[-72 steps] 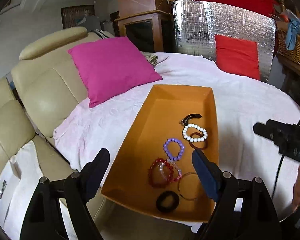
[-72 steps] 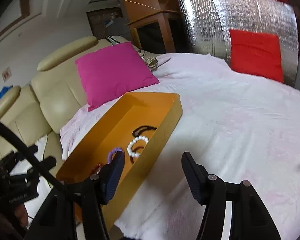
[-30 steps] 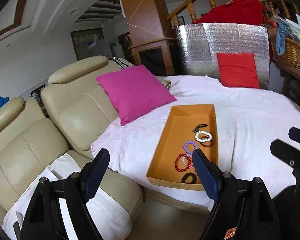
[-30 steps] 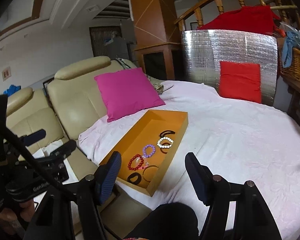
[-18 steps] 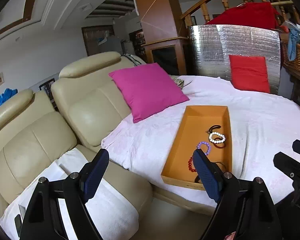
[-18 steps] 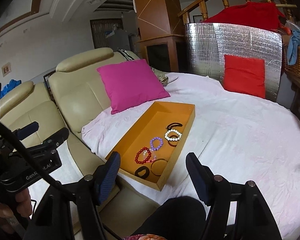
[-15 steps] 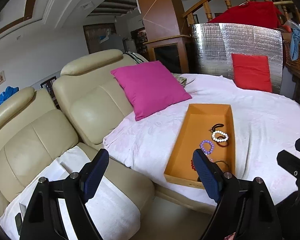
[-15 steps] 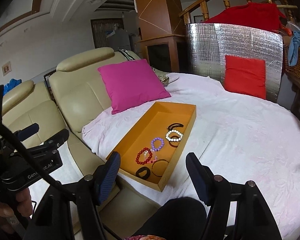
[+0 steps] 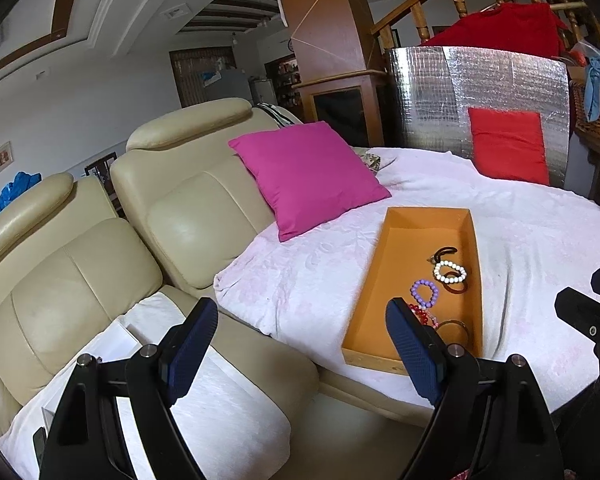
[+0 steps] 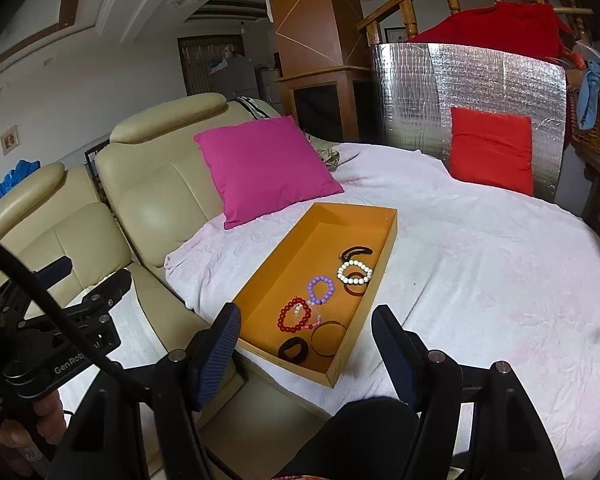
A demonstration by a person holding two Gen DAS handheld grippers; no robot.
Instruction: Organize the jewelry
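An orange tray [image 9: 384, 264] [image 10: 284, 240] lies on the white-covered round table. In it lie several bracelets: a white bead one [image 10: 355, 271] [image 9: 449, 271], a purple one [image 10: 320, 290] [image 9: 424, 293], a red one [image 10: 294, 314], a thin bangle [image 10: 329, 339], a black band [image 10: 294, 349] and a dark clip [image 10: 357, 251]. My left gripper [image 9: 300, 332] is open and empty, held back from the tray over the sofa edge. My right gripper [image 10: 306, 340] is open and empty, held back just short of the tray's near end.
A beige leather sofa [image 9: 100, 248] stands left of the table with a magenta cushion [image 9: 308, 176] against it. A red cushion [image 10: 490, 148] leans on a silver foil panel [image 10: 460, 88] at the back. A wicker basket [image 9: 596, 116] stands at the far right.
Both grippers have pulled well back from the tray, which now looks smaller and farther. Both stay open and empty. The jewelry has not moved.
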